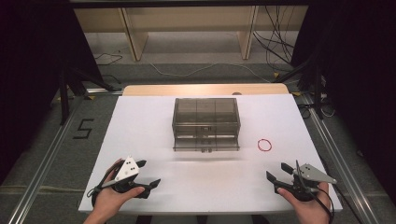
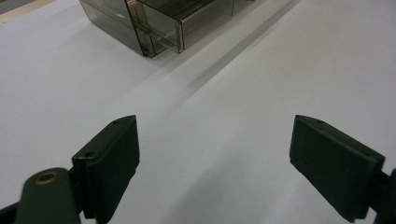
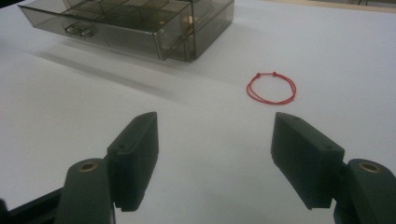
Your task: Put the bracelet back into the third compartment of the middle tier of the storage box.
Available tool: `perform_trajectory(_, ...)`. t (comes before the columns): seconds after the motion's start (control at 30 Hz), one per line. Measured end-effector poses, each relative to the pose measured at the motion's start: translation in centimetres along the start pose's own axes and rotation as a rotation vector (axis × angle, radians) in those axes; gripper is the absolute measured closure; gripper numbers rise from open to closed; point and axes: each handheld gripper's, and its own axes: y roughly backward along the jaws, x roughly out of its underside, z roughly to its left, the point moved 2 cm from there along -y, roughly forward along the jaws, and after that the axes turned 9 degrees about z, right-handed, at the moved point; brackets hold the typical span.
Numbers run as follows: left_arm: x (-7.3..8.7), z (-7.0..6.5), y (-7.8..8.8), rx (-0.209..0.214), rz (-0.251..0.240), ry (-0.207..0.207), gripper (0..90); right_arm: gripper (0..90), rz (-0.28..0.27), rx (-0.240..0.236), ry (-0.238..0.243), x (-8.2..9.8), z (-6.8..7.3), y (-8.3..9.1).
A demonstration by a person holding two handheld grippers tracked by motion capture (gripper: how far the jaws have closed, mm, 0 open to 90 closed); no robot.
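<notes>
The high view looks forward and down from above the person's side, far enough back to take in the whole white bench [image 1: 154,140], the floor around it and wooden shelving behind. The left gripper view sits low and close over the bench surface, looking along the left hand-held gripper [image 2: 215,154] towards a corner of the smoky translucent plastic drawer box [image 2: 154,23] at its top edge. The right gripper view rides equally low on the right hand-held gripper [image 3: 215,154], facing the same box [image 3: 140,23] and the thin red string loop [image 3: 272,87]. All three views share the box and the white surface in front of it; the high view and the right gripper view also share the loop [image 1: 264,145].
</notes>
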Motion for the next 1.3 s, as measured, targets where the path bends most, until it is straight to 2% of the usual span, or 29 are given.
perform_trajectory(0.4, 0.1, 0.0, -0.2, -0.005, 0.007, 0.003, 15.8, 40.4, 0.024, 0.012, 0.03, -1.5, -0.4, -1.3)
perform_trajectory(0.7, 0.1, 0.1, -0.4, -0.002, 0.012, 0.006, 15.9, 48.4, 0.091, 0.005, 0.053, -4.0, -1.7, -5.3)
perform_trajectory(0.73, 0.1, 0.1, -0.4, -0.002, 0.012, 0.006, 15.8, 48.4, 0.091, 0.005, 0.053, -4.0, -1.7, -5.3)
perform_trajectory(0.77, 0.1, 0.1, -0.4, -0.001, 0.01, 0.004, 15.8, 49.2, 0.119, 0.009, 0.062, -4.4, -1.8, -6.2)
perform_trajectory(0.83, 0.1, 0.1, -0.4, -0.002, 0.011, 0.003, 15.9, 49.7, 0.129, 0.013, 0.069, -4.6, -1.9, -6.7)
perform_trajectory(0.9, 0.1, 0.0, -0.4, -0.003, 0.005, 0.009, 15.8, 51.1, 0.162, 0.024, 0.079, -5.0, -2.2, -7.9)
perform_trajectory(1.17, 0.1, 0.0, -0.6, -0.002, 0.009, 0.009, 15.8, 52.5, 0.187, 0.035, 0.043, -5.4, -3.5, -9.2)
perform_trajectory(1.2, 0.1, 0.1, -0.6, -0.003, 0.013, 0.005, 15.8, 52.8, 0.201, 0.031, 0.023, -5.3, -3.8, -9.5)
perform_trajectory(1.3, 0.1, 0.1, -0.6, -0.003, 0.01, 0.011, 15.8, 53.3, 0.209, 0.033, 0.021, -5.3, -4.1, -9.9)
